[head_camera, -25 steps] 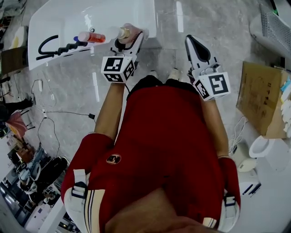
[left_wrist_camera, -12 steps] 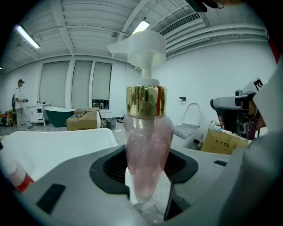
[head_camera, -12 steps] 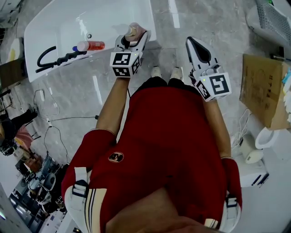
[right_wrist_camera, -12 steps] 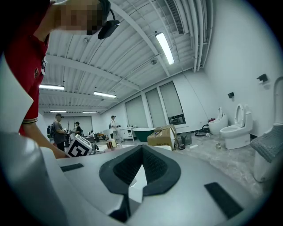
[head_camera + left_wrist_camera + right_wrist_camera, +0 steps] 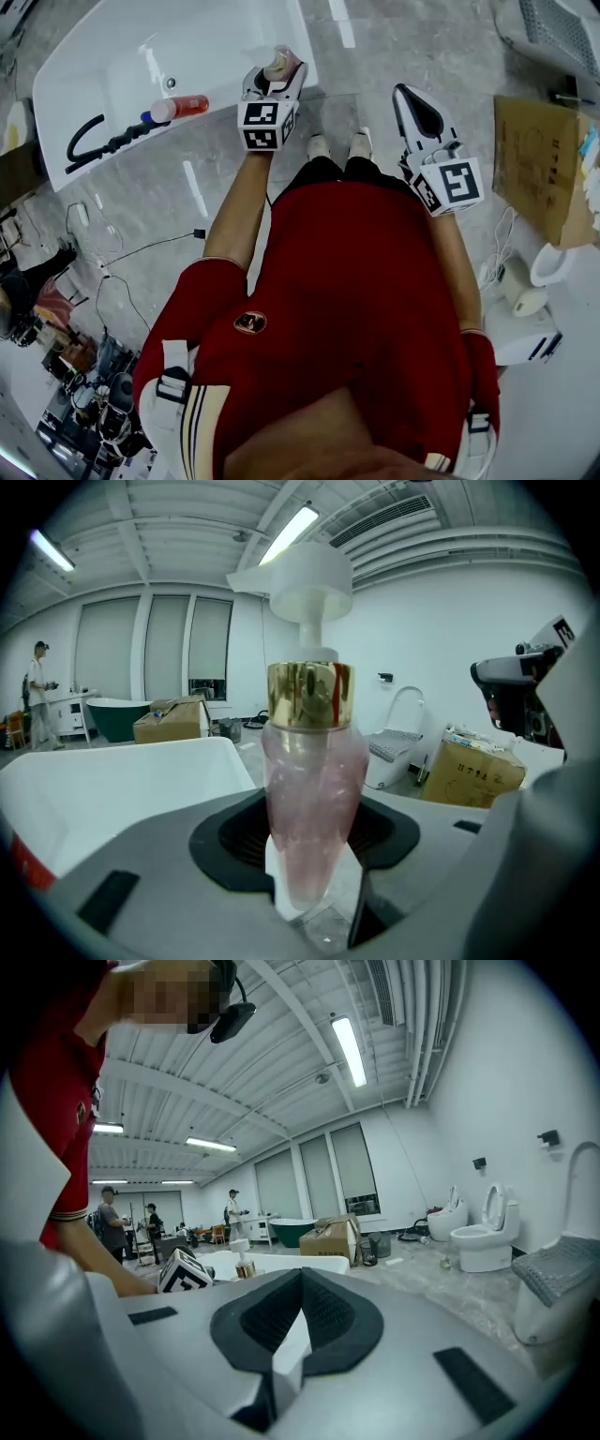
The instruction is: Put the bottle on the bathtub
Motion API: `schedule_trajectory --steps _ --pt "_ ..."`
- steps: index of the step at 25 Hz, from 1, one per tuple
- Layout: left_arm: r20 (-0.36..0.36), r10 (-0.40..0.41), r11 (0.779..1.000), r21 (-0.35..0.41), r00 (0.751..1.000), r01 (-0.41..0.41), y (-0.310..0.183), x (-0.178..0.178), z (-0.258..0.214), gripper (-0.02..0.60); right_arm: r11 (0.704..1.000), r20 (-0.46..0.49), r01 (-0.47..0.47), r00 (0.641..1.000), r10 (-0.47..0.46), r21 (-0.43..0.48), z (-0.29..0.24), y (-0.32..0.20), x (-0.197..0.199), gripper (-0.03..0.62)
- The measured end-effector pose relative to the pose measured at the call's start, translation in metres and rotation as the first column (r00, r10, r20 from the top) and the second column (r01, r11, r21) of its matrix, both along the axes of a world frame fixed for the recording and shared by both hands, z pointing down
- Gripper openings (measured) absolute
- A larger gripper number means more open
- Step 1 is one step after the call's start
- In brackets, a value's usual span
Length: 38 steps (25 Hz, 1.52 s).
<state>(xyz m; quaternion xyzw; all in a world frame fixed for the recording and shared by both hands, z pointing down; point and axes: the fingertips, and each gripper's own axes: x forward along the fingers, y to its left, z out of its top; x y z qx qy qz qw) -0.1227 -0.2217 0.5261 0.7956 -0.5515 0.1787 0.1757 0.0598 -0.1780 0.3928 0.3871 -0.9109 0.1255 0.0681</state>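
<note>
A pink translucent pump bottle (image 5: 312, 799) with a gold collar and white pump head stands upright between the jaws of my left gripper (image 5: 314, 892), which is shut on its lower body. In the head view this bottle (image 5: 279, 64) and the left gripper (image 5: 274, 84) hang over the near right corner of the white bathtub (image 5: 216, 37). My right gripper (image 5: 419, 105) is held over the floor to the right, shut with nothing in it (image 5: 295, 1321). From the right gripper view the bottle (image 5: 246, 1265) shows small beside the bathtub (image 5: 291, 1264).
A red bottle (image 5: 178, 107) with a blue cap lies on the tub's near rim beside a black shower hose (image 5: 94, 142). Cables (image 5: 141, 246) trail on the marble floor at left. A cardboard box (image 5: 539, 159) and white fixtures (image 5: 548, 267) stand at right.
The left gripper with the pump bottle has shifted slightly toward the tub's near right corner as the head view moved. The right gripper has stayed shut and nearly still.
</note>
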Motion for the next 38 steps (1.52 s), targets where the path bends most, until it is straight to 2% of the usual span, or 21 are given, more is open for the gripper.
schedule_trajectory --steps 9,28,34,38 --pt "0.004 0.023 0.999 -0.046 1.0 -0.022 -0.017 -0.004 0.036 0.224 0.999 -0.048 -0.036 0.998 0.035 -0.022 0.01 -0.004 0.002 -0.006" --pt "0.023 0.078 0.992 -0.102 0.997 -0.075 -0.025 0.004 0.075 0.225 0.993 -0.094 -0.102 0.991 0.096 -0.065 0.025 -0.003 0.017 -0.006" --pt "0.038 0.103 0.992 -0.08 0.994 -0.1 -0.021 0.01 0.079 0.225 0.992 -0.096 -0.102 0.991 0.095 -0.073 0.029 -0.004 0.022 -0.006" --pt "0.08 0.136 0.99 -0.058 0.987 -0.131 -0.017 0.014 0.08 0.225 0.992 -0.093 -0.099 0.991 0.092 -0.076 0.029 -0.004 0.022 -0.006"
